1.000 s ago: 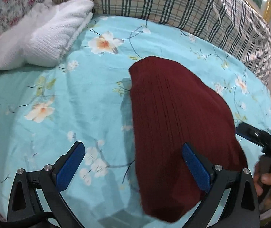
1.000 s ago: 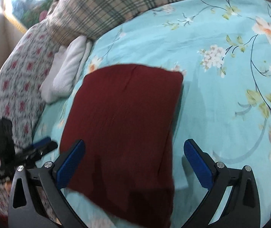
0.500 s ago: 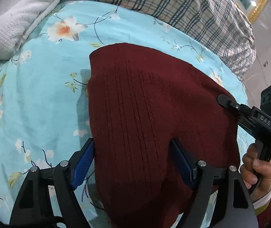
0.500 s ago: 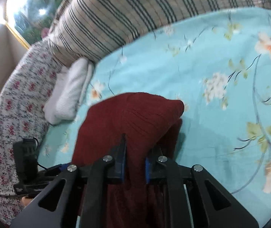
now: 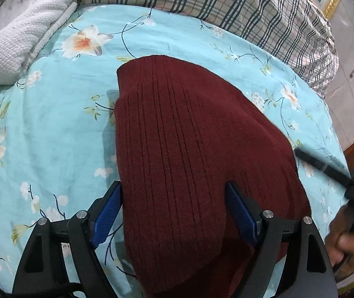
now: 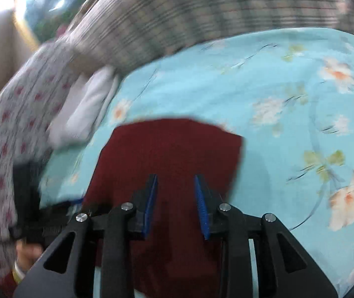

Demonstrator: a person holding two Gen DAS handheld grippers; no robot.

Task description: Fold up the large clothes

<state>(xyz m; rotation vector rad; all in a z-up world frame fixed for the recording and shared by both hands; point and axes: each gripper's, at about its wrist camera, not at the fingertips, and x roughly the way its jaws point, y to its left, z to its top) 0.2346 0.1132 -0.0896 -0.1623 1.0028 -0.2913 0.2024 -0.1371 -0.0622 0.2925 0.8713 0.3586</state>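
Left wrist view: dark red ribbed knit garment (image 5: 189, 149), folded into a rounded block, lying on a bed under a turquoise floral sheet (image 5: 53, 129); its near end bulges up between the blue pads of the left gripper (image 5: 174, 213). Left fingers (image 5: 107, 211) stand wide, one at each side of the garment's near end, and have just eased slightly further apart; the left pad lies against the garment's edge, but whether either pad presses on the cloth cannot be told. Beyond the garment's far edge, a plaid quilt (image 5: 226, 7) banked along the bed. Beyond and to the left of the garment, a folded white textured towel (image 5: 20, 39) on the sheet. To the right of the garment, just beside its edge, the black arm of the right gripper (image 5: 326, 168), with a person's hand (image 5: 348, 245) on its handle. Right wrist view, motion-blurred: same garment (image 6: 172, 154) on the sheet (image 6: 288, 114), under and ahead of the right gripper (image 6: 175, 181). Right fingers (image 6: 151, 198) partly apart, having just been opening; garment seen in the gap, pads apart from it, nothing gripped. Left of the garment, the left gripper's dark body (image 6: 28, 198) and, behind it, a red-and-white floral cover (image 6: 10, 124).
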